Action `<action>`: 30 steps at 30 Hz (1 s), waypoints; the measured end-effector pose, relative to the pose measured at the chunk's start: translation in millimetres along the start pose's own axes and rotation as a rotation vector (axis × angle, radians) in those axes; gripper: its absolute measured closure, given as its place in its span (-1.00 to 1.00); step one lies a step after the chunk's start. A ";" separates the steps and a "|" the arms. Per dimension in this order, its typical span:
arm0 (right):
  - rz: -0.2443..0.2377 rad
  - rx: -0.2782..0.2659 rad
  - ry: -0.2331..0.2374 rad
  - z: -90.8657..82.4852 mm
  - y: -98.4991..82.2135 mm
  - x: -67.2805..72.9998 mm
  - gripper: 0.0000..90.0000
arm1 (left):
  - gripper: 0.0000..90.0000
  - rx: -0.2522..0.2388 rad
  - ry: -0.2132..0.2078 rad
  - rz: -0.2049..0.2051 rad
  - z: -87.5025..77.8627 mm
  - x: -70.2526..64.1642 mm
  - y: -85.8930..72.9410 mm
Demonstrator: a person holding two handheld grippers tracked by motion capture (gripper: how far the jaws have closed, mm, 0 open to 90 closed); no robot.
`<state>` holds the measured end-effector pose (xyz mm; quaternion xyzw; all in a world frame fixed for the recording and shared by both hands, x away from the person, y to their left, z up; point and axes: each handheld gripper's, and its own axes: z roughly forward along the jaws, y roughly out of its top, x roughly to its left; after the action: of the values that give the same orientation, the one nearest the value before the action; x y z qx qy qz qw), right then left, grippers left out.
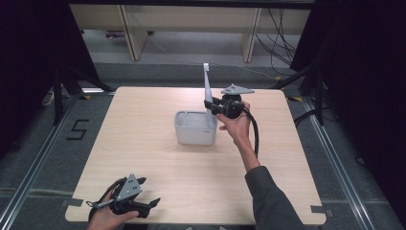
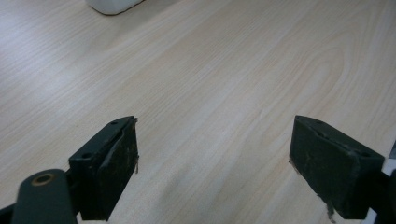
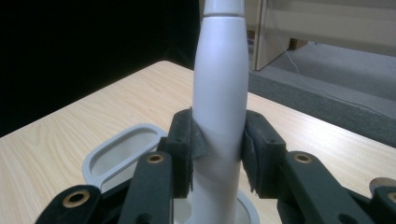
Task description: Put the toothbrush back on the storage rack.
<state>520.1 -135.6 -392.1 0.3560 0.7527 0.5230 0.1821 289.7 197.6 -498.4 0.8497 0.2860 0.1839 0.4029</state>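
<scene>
A tall white handle [image 1: 208,91] stands upright in a white tub-shaped holder [image 1: 195,127] at the middle of the table. My right gripper [image 1: 210,106] is shut on the white handle [image 3: 220,93] a little above the holder's rim [image 3: 122,140]; both pads press its sides. What the handle's lower end looks like is hidden inside the holder. My left gripper [image 1: 149,206] rests at the table's near left edge in a hand, open, with bare wood between its jaws. Its own view [image 2: 215,158] shows a corner of the holder [image 2: 112,5] far off.
The light wooden table [image 1: 143,158] has room all around the holder. Beyond the far edge stand table legs [image 1: 131,33] and loose cables [image 1: 282,38] on a grey floor. A "5" [image 1: 78,129] is marked on the floor at left.
</scene>
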 end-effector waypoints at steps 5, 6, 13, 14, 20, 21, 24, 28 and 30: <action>-0.032 0.009 0.004 -0.9 -3.7 0.8 0.48 | -0.66 0.011 0.002 0.003 -1.0 0.2 0.4; -0.039 0.009 0.005 -0.7 -6.0 0.9 0.48 | -0.66 0.000 0.001 0.000 0.0 0.0 0.0; -0.032 0.012 -0.006 -2.3 -10.5 0.4 0.48 | -0.66 0.012 0.003 0.000 -0.8 0.1 0.3; -0.032 0.019 -0.002 -2.8 -10.8 0.2 0.48 | -0.66 0.009 0.005 0.000 -0.7 0.2 0.3; -0.040 0.035 -0.007 -3.5 -13.7 1.4 0.48 | -0.66 -0.001 0.001 0.000 0.3 0.0 0.0; -0.024 0.027 -0.013 -2.7 -14.9 2.8 0.48 | -0.66 0.000 0.002 0.000 0.1 0.0 0.0; -0.045 0.028 -0.020 -2.1 -16.5 0.5 0.48 | -0.66 0.012 0.004 0.002 -0.6 0.2 0.2; -0.018 0.045 -0.021 -2.1 -19.4 1.6 0.48 | -0.66 0.000 0.008 -0.006 0.7 -0.6 -0.3; -0.027 0.037 -0.011 -0.6 -20.9 -0.1 0.48 | -0.66 0.000 0.008 -0.007 0.8 -0.7 -0.4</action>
<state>512.5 -140.2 -410.9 0.3521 0.7659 0.5046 0.1866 289.5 196.9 -499.2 0.8481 0.2904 0.1858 0.4023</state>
